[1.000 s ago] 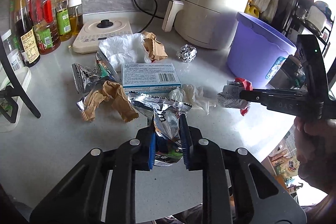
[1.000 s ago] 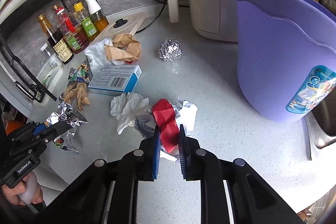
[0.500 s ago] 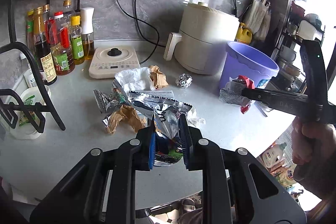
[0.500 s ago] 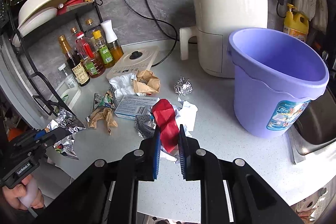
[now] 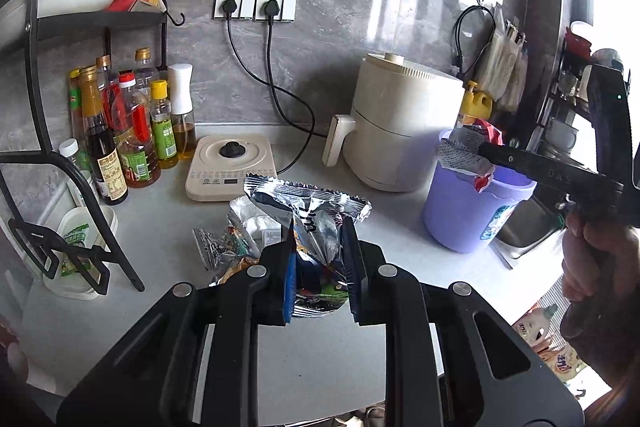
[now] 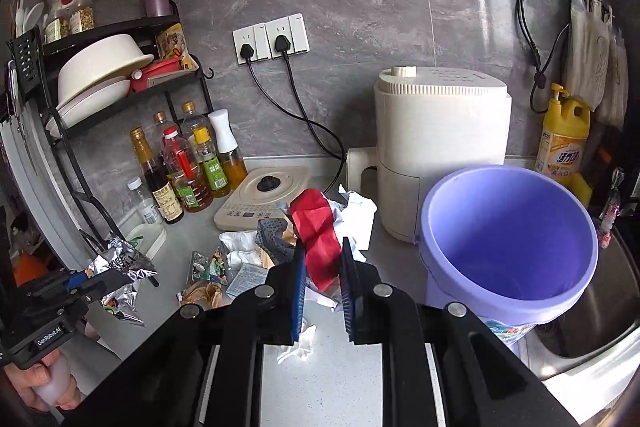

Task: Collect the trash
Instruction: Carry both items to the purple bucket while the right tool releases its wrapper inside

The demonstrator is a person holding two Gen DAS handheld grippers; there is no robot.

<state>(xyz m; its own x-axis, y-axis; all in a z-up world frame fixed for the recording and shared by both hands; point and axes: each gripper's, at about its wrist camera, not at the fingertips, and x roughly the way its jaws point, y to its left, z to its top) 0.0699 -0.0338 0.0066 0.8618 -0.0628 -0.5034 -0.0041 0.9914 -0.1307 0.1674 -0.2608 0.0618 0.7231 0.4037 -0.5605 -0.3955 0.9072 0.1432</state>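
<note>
Both grabs made, nothing binned: left gripper [image 5: 319, 267] clamped on foil snack bag [image 5: 308, 203], right gripper [image 6: 322, 281] clamped on red-white wrapper wad [image 6: 320, 227] beside empty purple bucket [image 6: 508, 227] at counter [image 6: 320, 367] right edge; scraps [image 6: 208, 267] remain mid-counter.

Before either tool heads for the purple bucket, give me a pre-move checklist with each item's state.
1. Left tool gripping the silver snack bag: ok, pads pinch it.
2. Right tool gripping the red and white wrapper: ok.
3. Both loads lifted off the counter: ok.
4. Purple bucket upright, mouth open: ok.
5. Bucket has room: ok, the visible inside looks empty.
6. Loose white scrap hanging below the wrapper secure: cannot tell.
</note>
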